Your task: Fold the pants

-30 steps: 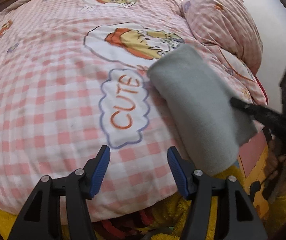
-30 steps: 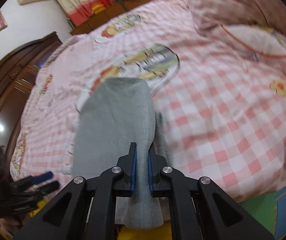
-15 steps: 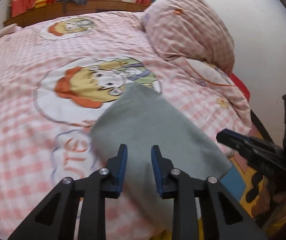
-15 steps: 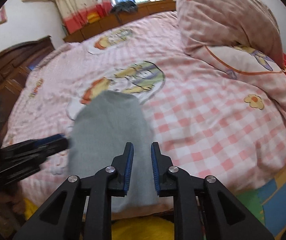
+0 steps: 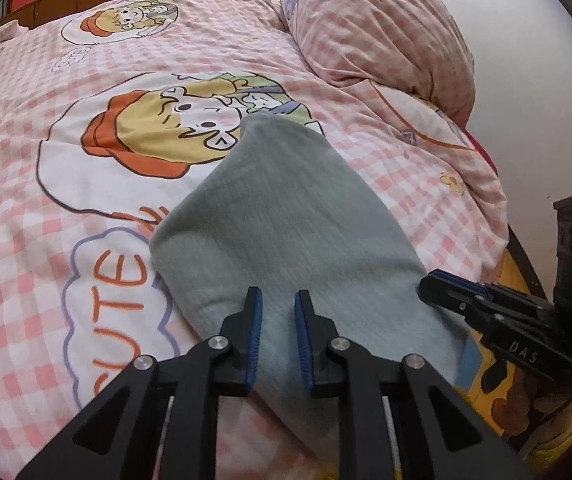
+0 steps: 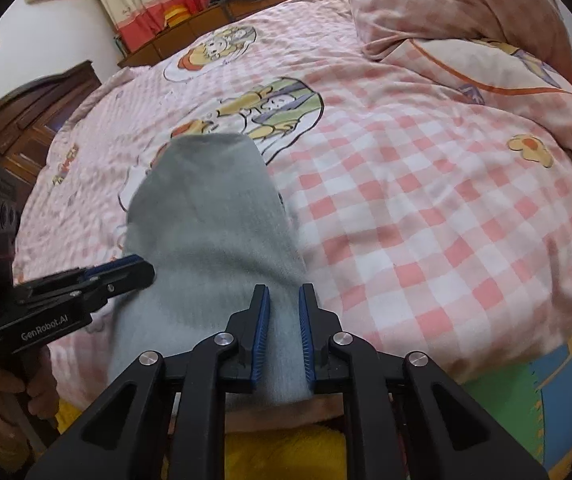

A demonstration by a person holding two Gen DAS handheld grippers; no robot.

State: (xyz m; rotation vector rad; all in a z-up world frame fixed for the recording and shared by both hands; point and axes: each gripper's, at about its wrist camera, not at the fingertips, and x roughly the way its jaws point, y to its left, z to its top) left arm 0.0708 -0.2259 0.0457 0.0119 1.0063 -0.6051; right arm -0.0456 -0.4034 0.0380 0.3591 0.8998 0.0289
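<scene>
- Since 1 s ago, your right gripper (image 6: 284, 334) is letting go of the pants (image 5: 286, 232); jaws now slightly apart.
- Left gripper (image 5: 278, 336) is hovering over near edge w/ jaws narrowly spread.
- Folded pants are lying on checked bedspread (image 5: 26, 208), near side.

Pants (image 5: 286, 232) plain grey; bedspread (image 5: 26, 240) pink-white check, cartoon prints; fingers (image 6: 260, 336) black, blue pads.

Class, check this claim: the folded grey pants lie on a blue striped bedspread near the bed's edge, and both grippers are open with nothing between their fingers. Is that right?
One detail is wrong: the bedspread is pink and white checked with cartoon prints, not blue striped, as the left wrist view shows. The rest stands: the folded grey pants lie near the bed's edge, and the left gripper and right gripper are open and grip nothing.
</scene>
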